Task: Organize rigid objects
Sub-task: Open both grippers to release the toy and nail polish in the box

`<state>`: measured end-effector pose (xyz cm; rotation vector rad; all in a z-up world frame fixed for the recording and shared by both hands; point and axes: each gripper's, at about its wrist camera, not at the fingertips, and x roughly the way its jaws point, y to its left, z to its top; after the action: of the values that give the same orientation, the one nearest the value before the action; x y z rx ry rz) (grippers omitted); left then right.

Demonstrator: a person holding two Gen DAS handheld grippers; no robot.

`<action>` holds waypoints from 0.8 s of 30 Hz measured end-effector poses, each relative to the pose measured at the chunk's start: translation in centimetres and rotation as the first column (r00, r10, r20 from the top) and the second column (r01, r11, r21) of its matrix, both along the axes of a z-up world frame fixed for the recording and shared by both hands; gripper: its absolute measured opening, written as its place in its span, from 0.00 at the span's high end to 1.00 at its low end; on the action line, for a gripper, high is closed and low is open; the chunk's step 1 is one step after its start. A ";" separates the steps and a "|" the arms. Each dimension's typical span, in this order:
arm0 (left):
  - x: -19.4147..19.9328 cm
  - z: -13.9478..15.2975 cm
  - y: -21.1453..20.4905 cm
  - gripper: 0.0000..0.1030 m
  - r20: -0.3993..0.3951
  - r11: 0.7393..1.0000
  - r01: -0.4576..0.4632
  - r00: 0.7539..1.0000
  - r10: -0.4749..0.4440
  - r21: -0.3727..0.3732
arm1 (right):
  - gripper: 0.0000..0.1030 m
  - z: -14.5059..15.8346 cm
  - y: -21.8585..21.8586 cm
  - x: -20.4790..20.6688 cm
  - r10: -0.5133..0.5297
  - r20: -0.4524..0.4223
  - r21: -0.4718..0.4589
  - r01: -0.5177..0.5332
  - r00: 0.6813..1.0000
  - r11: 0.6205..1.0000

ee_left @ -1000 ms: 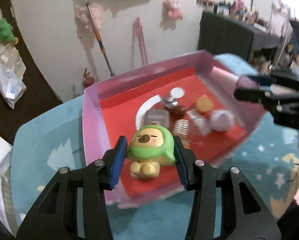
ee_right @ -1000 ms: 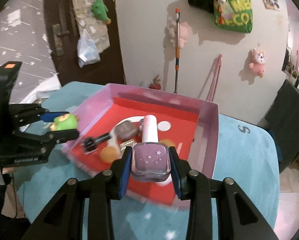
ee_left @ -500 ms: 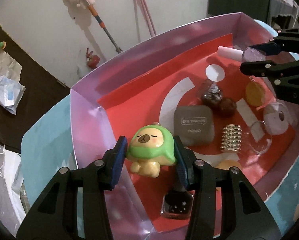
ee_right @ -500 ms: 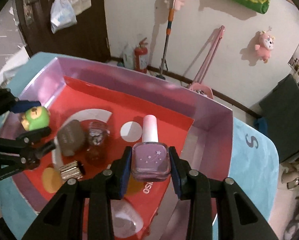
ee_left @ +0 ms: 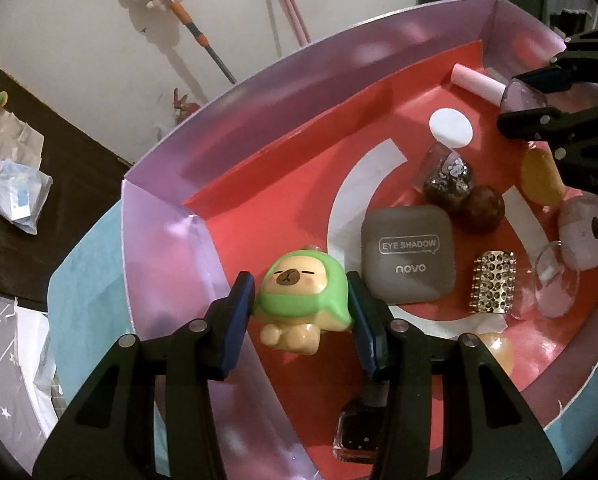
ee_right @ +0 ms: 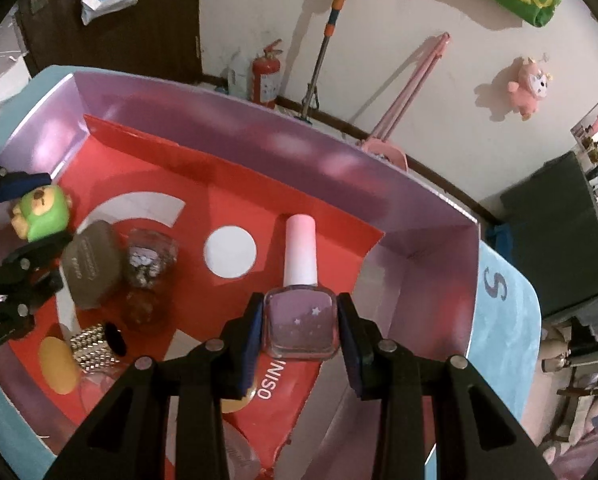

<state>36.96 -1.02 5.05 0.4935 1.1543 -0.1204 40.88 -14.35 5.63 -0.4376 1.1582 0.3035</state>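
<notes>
Left tongs (ee_left: 303, 308): clamped on green-hooded toy (ee_left: 301, 294), lower centre, above pink box (ee_left: 171, 240) for dropping in.
Right tongs (ee_right: 299, 330): clamped on purple polish bottle (ee_right: 299, 320), poised over box's red floor.

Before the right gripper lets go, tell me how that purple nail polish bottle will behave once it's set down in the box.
The purple nail polish bottle looks like rigid glass, so probably fragile if dropped onto the box floor. Its flat square sides should stop it rolling if laid down. Stood upright, the tall pink cap likely makes it tippy.
</notes>
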 end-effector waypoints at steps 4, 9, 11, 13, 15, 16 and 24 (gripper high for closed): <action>0.9 -0.6 0.6 0.57 0.001 1.000 0.000 1.000 0.000 0.003 | 0.63 -0.3 -0.2 0.3 -0.016 -0.023 0.006 0.016 1.000 1.000; 0.9 -0.6 0.8 0.57 -0.004 1.000 -0.003 1.000 0.003 -0.003 | 0.63 -0.3 -0.2 0.5 -0.018 -0.029 0.001 0.018 0.999 1.000; 1.0 -0.5 1.0 0.57 -0.006 1.000 -0.007 1.000 0.007 -0.009 | 0.63 -0.2 -0.2 0.5 -0.017 -0.029 0.001 0.017 0.999 1.000; 0.9 -0.5 1.0 0.57 0.004 1.000 -0.005 1.000 0.005 0.000 | 0.63 -0.3 -0.1 0.5 -0.018 -0.030 0.001 0.018 0.999 1.000; 0.9 -0.5 1.0 0.57 0.005 1.000 -0.001 1.000 0.001 -0.002 | 0.63 -0.2 0.0 0.5 -0.018 -0.030 -0.001 0.018 0.999 1.000; 0.9 -0.5 1.0 0.57 0.003 1.000 0.002 1.000 -0.002 -0.009 | 0.63 -0.2 0.0 0.5 -0.018 -0.030 -0.001 0.018 0.999 1.000; 0.3 -0.2 0.9 0.56 0.014 1.000 -0.001 1.000 0.001 -0.017 | 0.62 -0.2 -0.1 0.8 -0.018 -0.033 0.003 0.018 0.999 1.000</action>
<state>37.29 -0.10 4.89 0.4777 1.1392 -0.1257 41.70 -14.41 5.38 -0.4206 1.1929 0.2973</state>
